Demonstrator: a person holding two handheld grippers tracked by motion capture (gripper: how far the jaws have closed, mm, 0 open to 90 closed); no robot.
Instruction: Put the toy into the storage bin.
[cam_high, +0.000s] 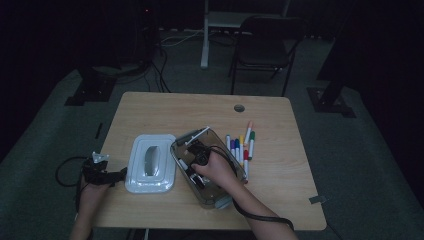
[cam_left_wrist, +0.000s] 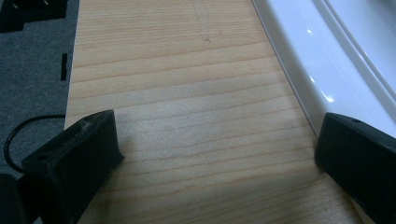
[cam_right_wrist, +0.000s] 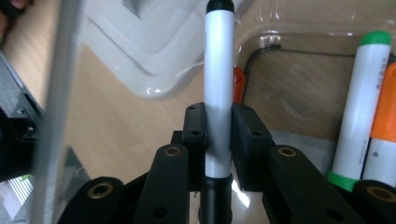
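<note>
Here the right tool (cam_right_wrist: 218, 133) is clamped on a black-capped marker (cam_right_wrist: 219, 70) and holds it inside the clear box (cam_high: 212, 197), so the packing step is in hand; next it likely needs to let go once the marker lies flat. The left tool (cam_left_wrist: 210, 154) stands wide open and empty on the worktop (cam_left_wrist: 187, 93) beside the white lid (cam_left_wrist: 317, 65); more markers (cam_high: 241, 146) lie right of the box.

- The high view is dim and underexposed – the room behind the table (cam_high: 150, 107) sinks into near black.
- The left gripper view is brighter, with small glare spots on the white lid (cam_left_wrist: 317, 70) and soft shadow under the jaws.
- The right gripper view is evenly lit; the marker (cam_right_wrist: 218, 84) is sharp, the clear box wall (cam_right_wrist: 58, 107) blurs at the edge.
</note>
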